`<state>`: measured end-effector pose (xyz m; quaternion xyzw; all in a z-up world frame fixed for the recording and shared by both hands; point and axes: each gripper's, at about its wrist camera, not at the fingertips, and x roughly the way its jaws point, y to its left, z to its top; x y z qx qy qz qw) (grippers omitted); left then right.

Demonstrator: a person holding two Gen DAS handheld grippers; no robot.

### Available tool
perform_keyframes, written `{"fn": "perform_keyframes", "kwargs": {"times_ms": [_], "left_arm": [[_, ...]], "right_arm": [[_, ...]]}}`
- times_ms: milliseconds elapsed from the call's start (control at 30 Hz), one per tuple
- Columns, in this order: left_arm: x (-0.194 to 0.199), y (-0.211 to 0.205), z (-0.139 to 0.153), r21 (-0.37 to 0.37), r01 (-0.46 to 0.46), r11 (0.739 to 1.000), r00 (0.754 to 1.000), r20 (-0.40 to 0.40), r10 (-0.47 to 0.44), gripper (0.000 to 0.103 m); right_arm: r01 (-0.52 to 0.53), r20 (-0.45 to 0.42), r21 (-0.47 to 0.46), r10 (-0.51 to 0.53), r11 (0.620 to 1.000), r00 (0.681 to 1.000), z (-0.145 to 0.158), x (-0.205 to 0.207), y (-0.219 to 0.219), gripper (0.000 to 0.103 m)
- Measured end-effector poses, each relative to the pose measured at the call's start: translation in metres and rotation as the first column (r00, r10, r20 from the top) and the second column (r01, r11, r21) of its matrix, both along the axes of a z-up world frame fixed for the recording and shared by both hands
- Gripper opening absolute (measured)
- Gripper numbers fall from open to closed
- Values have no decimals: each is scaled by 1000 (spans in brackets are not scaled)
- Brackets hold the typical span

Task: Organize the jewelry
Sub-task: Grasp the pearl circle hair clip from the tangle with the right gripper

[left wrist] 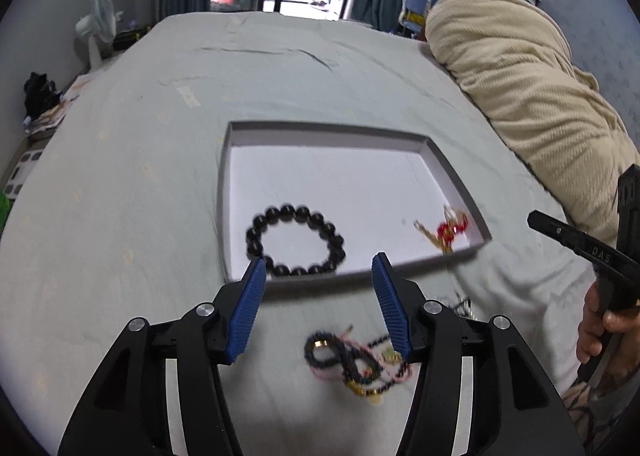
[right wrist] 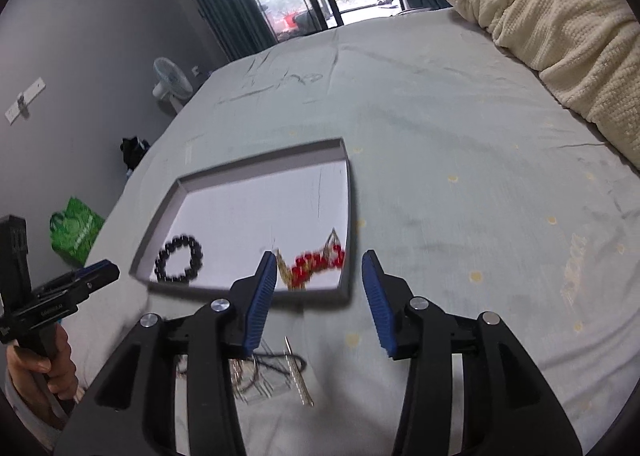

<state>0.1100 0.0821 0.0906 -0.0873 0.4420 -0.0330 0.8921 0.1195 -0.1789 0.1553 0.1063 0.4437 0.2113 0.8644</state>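
Note:
A shallow white tray (left wrist: 332, 132) lies on the bed; it also shows in the right wrist view (right wrist: 260, 162). In it lie a black bead bracelet (left wrist: 295, 240) (right wrist: 179, 258) and a red-and-gold piece (left wrist: 446, 234) (right wrist: 314, 262). My left gripper (left wrist: 320, 270) is open and empty just before the tray's near rim, above a dark beaded strand with pink cord and gold beads (left wrist: 354, 360) on the sheet. My right gripper (right wrist: 320, 268) is open and empty near the tray's right corner, above a silver necklace and black cord (right wrist: 276, 370) on the sheet.
A cream blanket (left wrist: 520, 68) (right wrist: 560, 16) is heaped along the bed's right side. A white fan (left wrist: 98, 24) and a green bag (right wrist: 74, 234) stand on the floor left of the bed. The pale green sheet (left wrist: 200, 96) stretches beyond the tray.

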Motion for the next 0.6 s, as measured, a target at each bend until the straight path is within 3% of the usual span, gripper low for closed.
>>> {"fn": "perform_keyframes", "kwargs": {"times_ms": [300,500,600], "left_arm": [[-11,-15,-21,-7,54,998,997,-62,-55,56],[-13,-36,-33,6,151,988,981,-120,-149,39],[-15,-43,-44,-14,180,984,968,-175,-179,39]], "right_arm": [[-74,-14,-58,73,996,997,-15,-23,15,45],[-113,-14,-85,112,990,994,-19,-27,27,45],[-114,-15,-89,113,990,993,-21,-25,29,45]]}}
